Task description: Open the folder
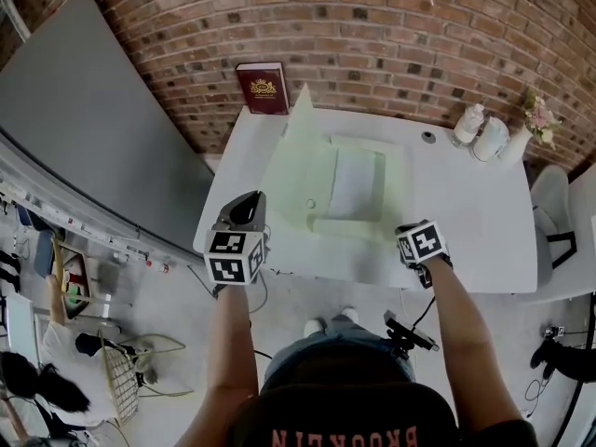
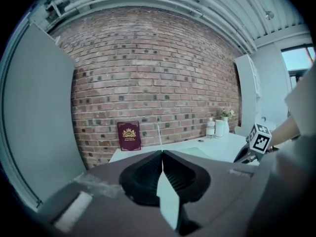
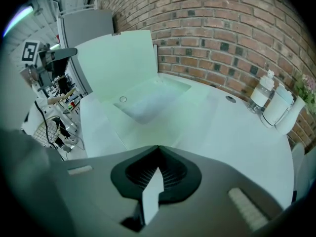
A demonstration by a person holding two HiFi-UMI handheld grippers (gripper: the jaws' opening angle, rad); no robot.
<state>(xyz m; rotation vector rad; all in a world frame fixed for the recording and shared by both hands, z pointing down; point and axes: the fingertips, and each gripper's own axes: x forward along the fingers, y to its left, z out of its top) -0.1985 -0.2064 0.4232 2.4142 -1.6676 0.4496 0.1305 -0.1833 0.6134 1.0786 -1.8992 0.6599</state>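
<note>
Lying open on the table (image 1: 466, 203), folder (image 1: 321, 180) is holding its cover upright | left gripper (image 1: 246, 210) and right gripper (image 1: 416, 240) are showing jaws closed, empty | task is looking nearly done, cover not yet flat

"BROOKLYN" upside down on the person's dark shirt (image 1: 345, 436), gold lettering on maroon book (image 1: 263, 88) unreadable

Left tool (image 2: 162, 153), jaws together, held nearly level, right tool (image 3: 158, 147), jaws together, tilted steeply downward
</note>
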